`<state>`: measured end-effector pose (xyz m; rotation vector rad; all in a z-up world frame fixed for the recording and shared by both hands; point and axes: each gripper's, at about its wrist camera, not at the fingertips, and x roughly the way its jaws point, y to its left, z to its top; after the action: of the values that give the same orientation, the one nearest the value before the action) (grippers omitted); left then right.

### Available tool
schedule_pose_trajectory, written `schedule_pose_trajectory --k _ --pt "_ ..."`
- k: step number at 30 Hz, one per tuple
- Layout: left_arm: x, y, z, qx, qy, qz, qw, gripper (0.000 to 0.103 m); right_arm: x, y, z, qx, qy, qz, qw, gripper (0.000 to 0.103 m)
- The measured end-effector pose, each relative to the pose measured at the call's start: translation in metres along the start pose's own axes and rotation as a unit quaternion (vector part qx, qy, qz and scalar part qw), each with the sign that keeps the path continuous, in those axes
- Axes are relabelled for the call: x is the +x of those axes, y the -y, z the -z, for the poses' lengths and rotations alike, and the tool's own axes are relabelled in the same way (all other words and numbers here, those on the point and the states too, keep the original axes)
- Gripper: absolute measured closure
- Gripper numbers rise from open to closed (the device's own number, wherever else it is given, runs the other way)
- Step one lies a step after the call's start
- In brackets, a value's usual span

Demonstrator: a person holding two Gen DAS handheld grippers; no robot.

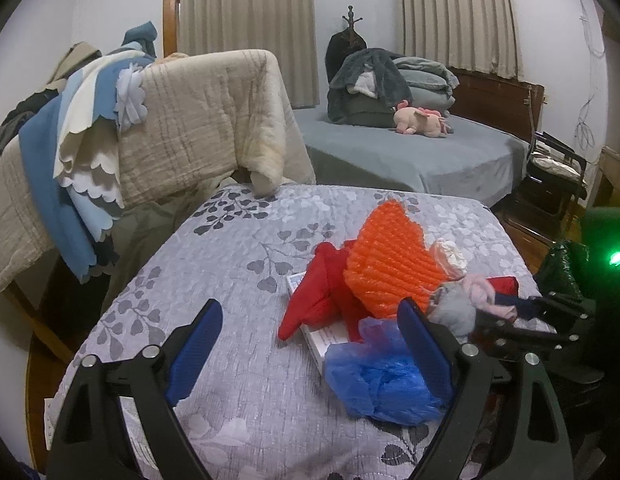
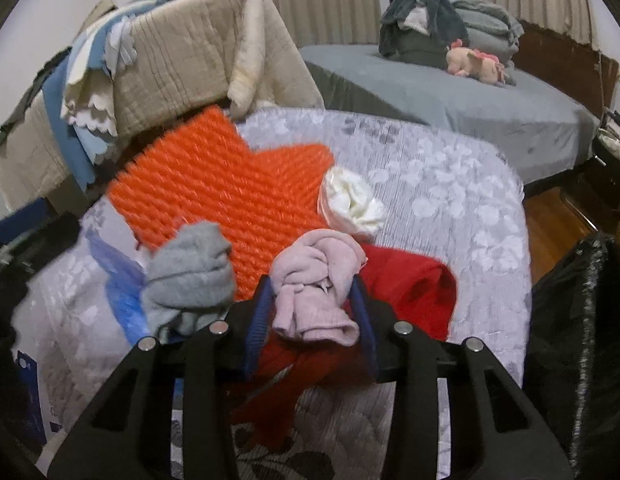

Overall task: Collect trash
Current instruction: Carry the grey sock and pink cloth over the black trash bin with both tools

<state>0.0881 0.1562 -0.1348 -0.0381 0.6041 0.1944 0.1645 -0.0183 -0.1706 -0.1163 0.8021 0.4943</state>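
A: Pink cloth (image 2: 316,292) sits bunched between your right gripper (image 2: 314,312) fingers, low centre of the frame, long axis running up and away from the camera.
B: Held?
A: Yes, you pinch it. One grey cloth (image 2: 189,276) sits just left.
B: And your left gripper (image 1: 310,354)?
A: Spread wide, holding nothing, one blue bag (image 1: 380,376) against its right finger.

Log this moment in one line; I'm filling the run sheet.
left gripper: open, empty, over bedspread | right gripper: shut on pink cloth | black bag: at right
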Motion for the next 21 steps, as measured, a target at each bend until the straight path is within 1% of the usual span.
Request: schedule_pose_trajectory --k 5,6,8,10,13,15,17,18,21 --pt "-0.005 0.009 -0.003 0.007 0.006 0.011 0.9999 0.016 -0.026 0.004 -0.007 -0.001 0.023 0.002 1.0 0.065" --pt "-0.006 0.013 -0.003 0.009 0.006 0.018 0.9998 0.017 -0.03 0.006 -0.008 0.0 0.027 0.005 1.0 0.065" --pt "-0.006 0.02 -0.004 0.012 0.004 0.031 0.9994 0.024 -0.036 0.012 -0.008 0.005 0.032 0.011 0.999 0.065" --pt "-0.006 0.028 -0.003 0.015 0.002 0.041 0.999 0.026 -0.041 0.017 -0.006 0.008 0.035 0.017 0.999 0.065" --pt "-0.004 0.044 -0.003 0.029 0.003 0.06 0.9978 0.032 -0.047 0.026 -0.004 0.011 0.039 0.027 0.999 0.065" --pt "-0.001 0.054 -0.002 0.039 0.002 0.066 0.9971 0.034 -0.051 0.032 -0.003 0.014 0.041 0.033 0.999 0.065" --pt "0.003 0.061 -0.001 0.045 -0.001 0.073 0.9963 0.039 -0.053 0.038 -0.004 0.019 0.041 0.038 0.998 0.065" --pt "0.006 0.066 -0.001 0.049 -0.003 0.081 0.9956 0.04 -0.054 0.04 -0.003 0.022 0.042 0.039 0.998 0.065" --pt "0.014 0.076 0.001 0.06 -0.011 0.083 0.9947 0.041 -0.056 0.047 -0.003 0.031 0.044 0.045 0.998 0.065"
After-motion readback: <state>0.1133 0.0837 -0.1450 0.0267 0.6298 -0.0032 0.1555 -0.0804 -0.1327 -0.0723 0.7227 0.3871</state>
